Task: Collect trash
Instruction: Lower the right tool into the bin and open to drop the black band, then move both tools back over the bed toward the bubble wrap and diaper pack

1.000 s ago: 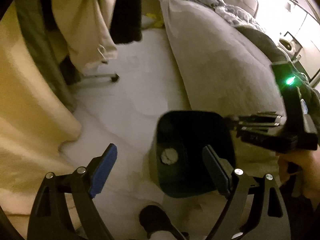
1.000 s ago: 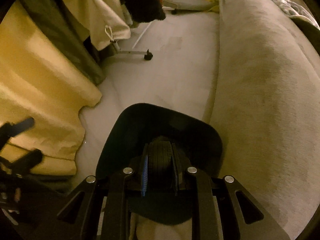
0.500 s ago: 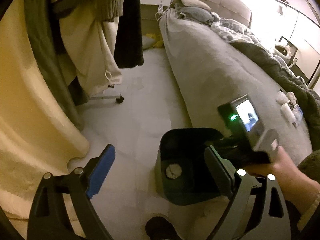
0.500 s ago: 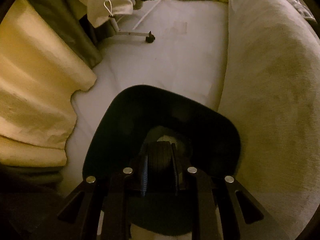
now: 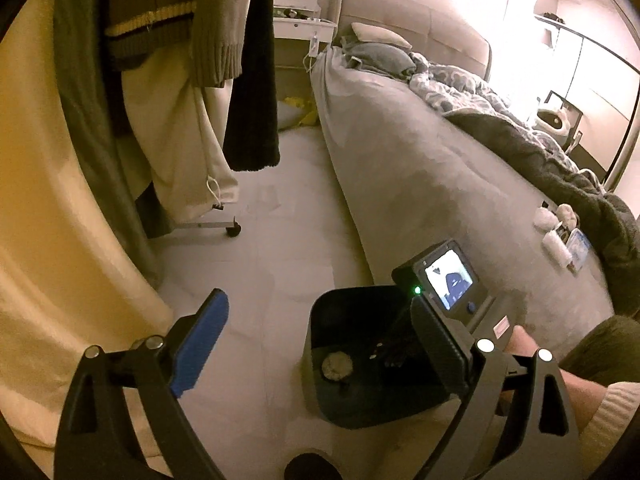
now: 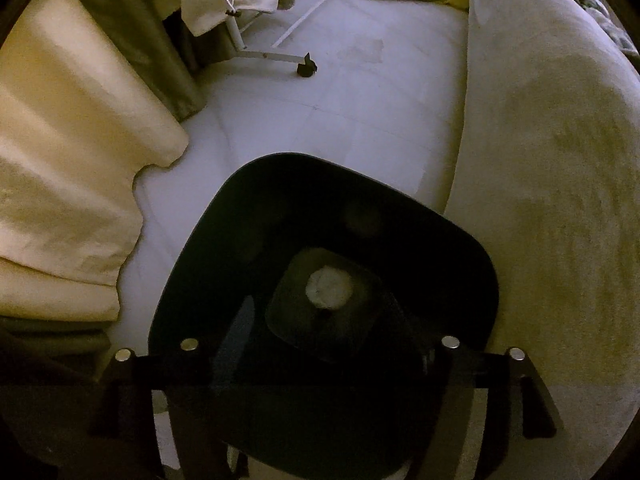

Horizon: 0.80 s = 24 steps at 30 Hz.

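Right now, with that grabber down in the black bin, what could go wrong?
The right gripper hangs inside the bin, jaws just opened and empty; lifting carelessly could snag the rim and tip it. More trash lies near the bed edge, so a careless nudge might knock it onto the floor.

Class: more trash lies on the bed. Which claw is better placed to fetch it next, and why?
Probably the left claw: open, empty, beside the bin. The right claw, jaws just opened, is inside it. Bed trash.
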{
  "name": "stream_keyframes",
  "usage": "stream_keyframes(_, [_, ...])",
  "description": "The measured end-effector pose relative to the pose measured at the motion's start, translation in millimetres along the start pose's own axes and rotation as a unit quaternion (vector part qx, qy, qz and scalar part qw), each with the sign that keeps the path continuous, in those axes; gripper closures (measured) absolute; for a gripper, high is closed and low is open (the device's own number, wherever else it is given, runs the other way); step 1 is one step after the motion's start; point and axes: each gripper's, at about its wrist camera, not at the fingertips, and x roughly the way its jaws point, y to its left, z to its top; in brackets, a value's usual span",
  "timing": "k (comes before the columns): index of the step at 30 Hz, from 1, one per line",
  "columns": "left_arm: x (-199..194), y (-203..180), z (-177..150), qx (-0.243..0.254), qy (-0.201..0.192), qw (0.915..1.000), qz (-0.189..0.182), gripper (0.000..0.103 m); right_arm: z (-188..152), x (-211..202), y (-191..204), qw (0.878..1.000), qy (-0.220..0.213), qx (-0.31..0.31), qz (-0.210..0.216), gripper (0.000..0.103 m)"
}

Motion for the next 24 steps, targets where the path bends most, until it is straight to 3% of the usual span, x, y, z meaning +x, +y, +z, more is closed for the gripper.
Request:
stream_keyframes(12, [-20.8, -11.1, 14.7, 0.017, -0.041, 0.9988, 0.021, 0.007, 1.1, -63.1, 11.4, 0.994, -0.103, -0.026, 0.018, 0.028])
stream_keyframes(24, [-26.7, -42.8, 36.3, 0.021, -0.065, 0.9975, -0.016, 0.007, -8.5, -128.0, -12.7, 0.984, -0.174, -0.027, 0.005, 0.028])
